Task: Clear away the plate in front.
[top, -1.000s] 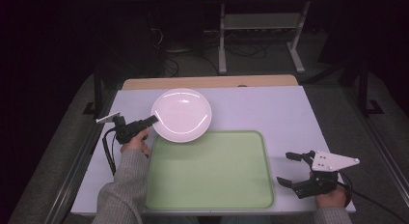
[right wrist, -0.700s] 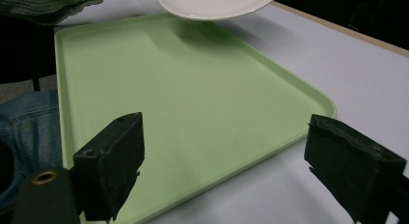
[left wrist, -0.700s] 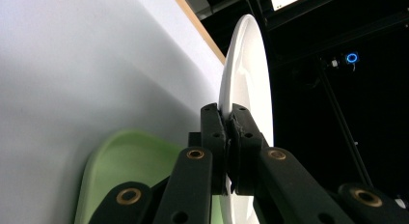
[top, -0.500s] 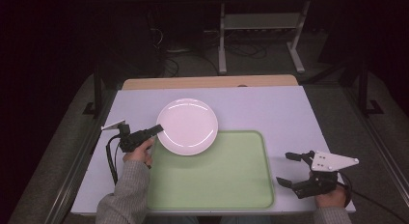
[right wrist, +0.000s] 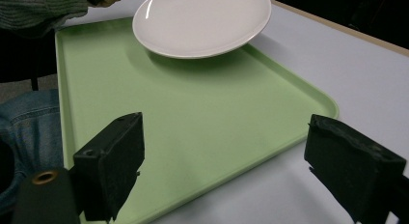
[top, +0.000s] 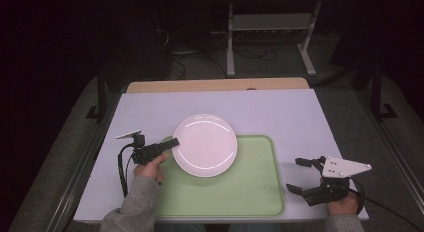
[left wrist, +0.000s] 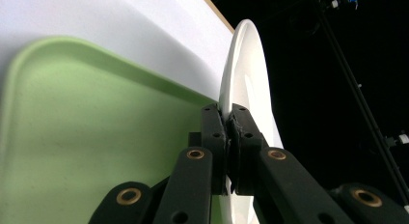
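A: Nearest us, the right gripper [top: 307,177] rests on the table [top: 280,107] off the tray's right edge, jaws spread wide, nothing between them.

B: And the left gripper [top: 172,142]?

A: Pressed together on the plate [top: 205,145], pinching its near-left rim. In the left gripper view the jaws [left wrist: 230,137] bite the rim from both faces. The plate hangs above the tray [top: 240,192], over its far-left corner, partly past the far edge; the right gripper view shows a shadow under it, so I judge it clear of the tray.

B: How will it handle?

A: Stiff, glazed, probably ceramic: slippery, breakable, and heavy enough to lever down from a one-sided rim pinch. The rim is the only hold; a deep bite looks best.

B: The surface?

A: The tray is smooth green plastic with a low raised lip, on a pale lilac table. Beyond it, a wooden strip, then a dark floor with cables and a metal stand [top: 270,37].
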`<state>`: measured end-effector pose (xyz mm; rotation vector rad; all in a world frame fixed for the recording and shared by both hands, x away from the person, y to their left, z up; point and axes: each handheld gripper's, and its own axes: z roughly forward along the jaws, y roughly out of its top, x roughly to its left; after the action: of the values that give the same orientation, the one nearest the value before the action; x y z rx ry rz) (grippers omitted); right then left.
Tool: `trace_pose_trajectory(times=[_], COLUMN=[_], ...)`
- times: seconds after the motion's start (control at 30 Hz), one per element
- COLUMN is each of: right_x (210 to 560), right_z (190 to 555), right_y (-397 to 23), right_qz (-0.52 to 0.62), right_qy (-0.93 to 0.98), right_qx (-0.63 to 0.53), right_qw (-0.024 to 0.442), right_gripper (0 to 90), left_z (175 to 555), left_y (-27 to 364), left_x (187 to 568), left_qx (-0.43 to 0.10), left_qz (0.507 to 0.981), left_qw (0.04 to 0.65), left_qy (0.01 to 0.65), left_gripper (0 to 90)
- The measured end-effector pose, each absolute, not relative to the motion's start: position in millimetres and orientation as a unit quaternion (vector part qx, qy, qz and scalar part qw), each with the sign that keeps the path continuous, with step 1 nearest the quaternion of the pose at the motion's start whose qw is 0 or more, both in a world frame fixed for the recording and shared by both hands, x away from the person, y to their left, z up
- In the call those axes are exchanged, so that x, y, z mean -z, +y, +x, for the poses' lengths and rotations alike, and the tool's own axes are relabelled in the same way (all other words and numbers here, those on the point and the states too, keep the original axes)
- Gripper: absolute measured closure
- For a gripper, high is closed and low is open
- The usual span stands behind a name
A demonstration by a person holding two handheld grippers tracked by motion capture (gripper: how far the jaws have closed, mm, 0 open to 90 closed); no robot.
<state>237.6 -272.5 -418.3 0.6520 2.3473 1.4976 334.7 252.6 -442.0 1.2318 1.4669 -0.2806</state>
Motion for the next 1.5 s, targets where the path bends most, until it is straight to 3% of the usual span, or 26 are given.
trace_pose_trajectory(times=[0.6, 1.5], right_x=[418.1, 418.8], right_z=[237.2, 237.8], right_y=[-271.8, -268.4], right_qz=[0.225, 0.226], right_qy=[0.813, 0.815], right_qx=[-0.518, -0.515], right_qw=[0.140, 0.138], right_gripper=[13.2, 13.2], left_z=[322.2, 307.1], left_y=[230.7, 227.9], left_x=[443.4, 445.4], left_qx=[0.122, 0.111], left_qz=[0.581, 0.599], left_qw=[0.535, 0.504], left_qy=[0.602, 0.612], left_gripper=[86.6, 85.4])
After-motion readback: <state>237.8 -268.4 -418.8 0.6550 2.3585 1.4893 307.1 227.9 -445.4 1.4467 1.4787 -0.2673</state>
